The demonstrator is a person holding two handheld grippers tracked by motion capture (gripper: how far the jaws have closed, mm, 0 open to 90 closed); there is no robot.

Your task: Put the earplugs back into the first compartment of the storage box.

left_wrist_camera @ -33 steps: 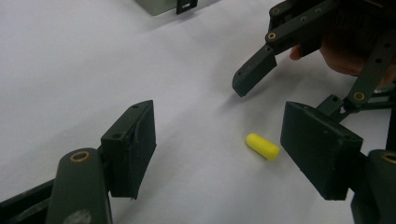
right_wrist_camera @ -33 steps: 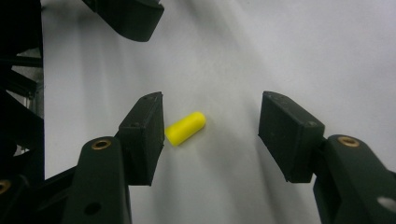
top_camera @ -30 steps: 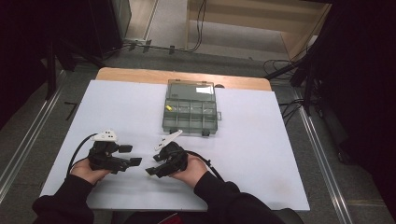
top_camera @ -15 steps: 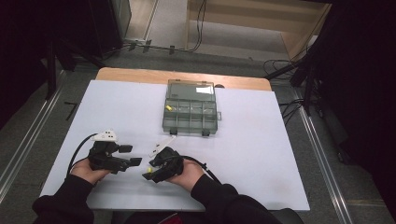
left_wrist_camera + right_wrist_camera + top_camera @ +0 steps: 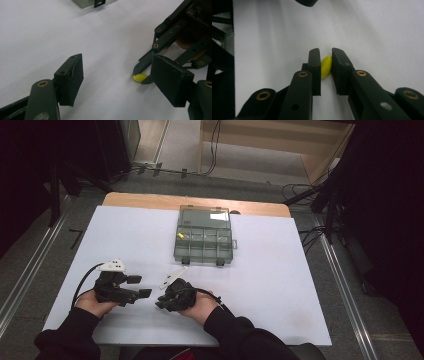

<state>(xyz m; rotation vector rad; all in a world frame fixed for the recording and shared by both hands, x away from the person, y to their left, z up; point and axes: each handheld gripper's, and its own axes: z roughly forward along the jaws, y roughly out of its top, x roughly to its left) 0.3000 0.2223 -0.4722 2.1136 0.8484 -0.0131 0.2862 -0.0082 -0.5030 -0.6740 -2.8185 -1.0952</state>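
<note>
On the left of the high view, the left gripper [image 5: 141, 286] rests low over the white counter [image 5: 280, 285] with its jaws spread and nothing between them; its cable loops back toward the dark sleeve. Just to its right, the right gripper [image 5: 161, 304] points down at the counter, and the hand on top hides its tips from above. The right gripper view settles it: the jaws have just been closing and now pinch a small yellow oval piece [image 5: 326, 66] that lies on the counter. The left gripper view shows the same piece [image 5: 140, 77], half covered by the right gripper's tips. Farther back, right of centre, stands a closed grey compartment box [image 5: 204, 236]; its contents are hard to make out through the lid, apart from a yellow speck.
</note>
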